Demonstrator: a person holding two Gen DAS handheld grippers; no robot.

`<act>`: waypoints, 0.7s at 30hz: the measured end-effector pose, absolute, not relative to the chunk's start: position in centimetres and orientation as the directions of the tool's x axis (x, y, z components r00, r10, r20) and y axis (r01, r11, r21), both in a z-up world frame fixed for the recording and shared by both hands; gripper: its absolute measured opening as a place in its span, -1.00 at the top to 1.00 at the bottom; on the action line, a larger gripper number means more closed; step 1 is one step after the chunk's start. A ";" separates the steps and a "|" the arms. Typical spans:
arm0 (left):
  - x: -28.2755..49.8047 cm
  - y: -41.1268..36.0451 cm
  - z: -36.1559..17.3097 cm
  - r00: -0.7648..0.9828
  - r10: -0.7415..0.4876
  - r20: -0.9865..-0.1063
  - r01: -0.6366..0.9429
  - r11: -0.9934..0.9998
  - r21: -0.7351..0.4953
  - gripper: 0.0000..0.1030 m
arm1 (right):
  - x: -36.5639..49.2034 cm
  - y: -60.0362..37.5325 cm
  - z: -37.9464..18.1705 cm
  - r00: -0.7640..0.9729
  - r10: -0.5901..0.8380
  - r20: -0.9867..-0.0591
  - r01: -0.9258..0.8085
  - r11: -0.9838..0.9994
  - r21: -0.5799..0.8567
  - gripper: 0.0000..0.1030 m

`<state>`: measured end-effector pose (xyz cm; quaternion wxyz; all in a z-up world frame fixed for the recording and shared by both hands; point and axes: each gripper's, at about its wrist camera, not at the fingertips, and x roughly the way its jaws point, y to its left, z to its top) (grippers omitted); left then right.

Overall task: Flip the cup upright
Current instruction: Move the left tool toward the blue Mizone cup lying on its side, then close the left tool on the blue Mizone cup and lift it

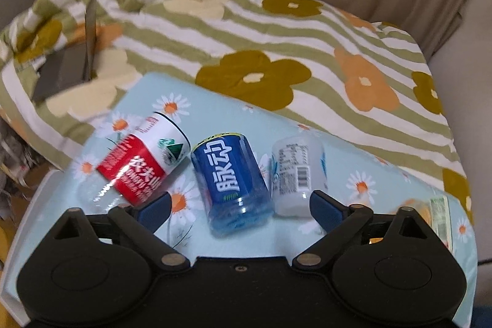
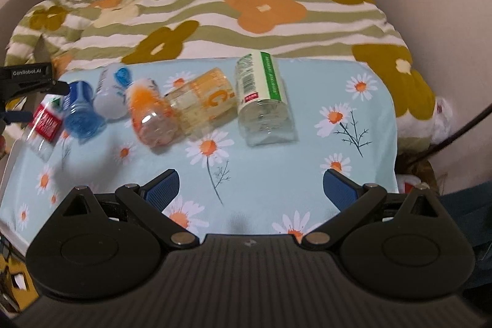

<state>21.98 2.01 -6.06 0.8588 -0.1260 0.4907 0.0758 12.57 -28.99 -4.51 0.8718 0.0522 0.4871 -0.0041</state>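
Note:
Several cut-bottle cups lie on their sides in a row on the daisy-print cloth (image 2: 276, 143). In the left wrist view a red-label cup (image 1: 138, 165), a blue cup (image 1: 230, 183) and a white cup (image 1: 296, 177) lie just ahead of my open, empty left gripper (image 1: 238, 205), which straddles the blue cup. In the right wrist view the same red-label cup (image 2: 46, 122), blue cup (image 2: 80, 109) and white cup (image 2: 110, 97) show at left, then an orange cup (image 2: 150, 116), a yellow cup (image 2: 203, 100) and a green-label cup (image 2: 263, 97). My right gripper (image 2: 250, 186) is open and empty, short of the row.
A striped flower-print blanket (image 1: 276, 36) lies behind the cloth, with beige curtains beyond. An open grey laptop (image 1: 73, 57) sits on the blanket at far left. The left gripper's body (image 2: 24, 82) shows at the left edge of the right wrist view. A wall stands at right.

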 end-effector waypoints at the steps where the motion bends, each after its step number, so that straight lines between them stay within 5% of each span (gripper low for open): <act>1: 22.7 2.4 -6.6 0.497 0.000 -0.868 -0.266 0.952 -0.153 -0.88 | 13.1 -28.9 -4.8 0.517 0.032 -0.856 0.067 0.995 0.078 -1.00; 21: 27.1 4.9 -11.4 0.393 -0.095 -0.915 -0.340 0.909 -0.240 -0.42 | 18.0 -26.9 -7.8 0.420 -0.014 -0.907 0.125 0.991 0.042 -1.00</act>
